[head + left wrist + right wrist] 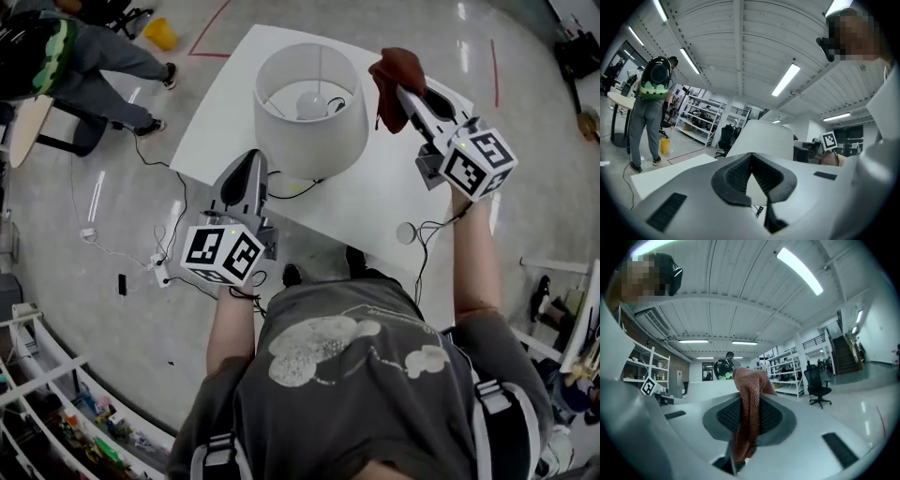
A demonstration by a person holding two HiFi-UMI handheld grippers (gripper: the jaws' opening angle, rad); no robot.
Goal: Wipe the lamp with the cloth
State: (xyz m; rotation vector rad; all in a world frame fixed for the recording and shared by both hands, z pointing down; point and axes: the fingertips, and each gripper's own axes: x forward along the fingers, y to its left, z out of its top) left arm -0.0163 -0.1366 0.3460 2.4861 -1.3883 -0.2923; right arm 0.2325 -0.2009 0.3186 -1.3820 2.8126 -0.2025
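Right gripper (403, 94) pinches cloth (397, 67) beside lamp (314, 131); left gripper (254, 157) closed, empty.

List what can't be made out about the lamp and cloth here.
- Lamp base: head view, hidden under the lampshade.
- Whether the cloth touches the lampshade: head view, unclear from above.
- Tips of the right gripper: head view, wrapped by the cloth.
- Lampshade's lower part: left gripper view, behind the left gripper.
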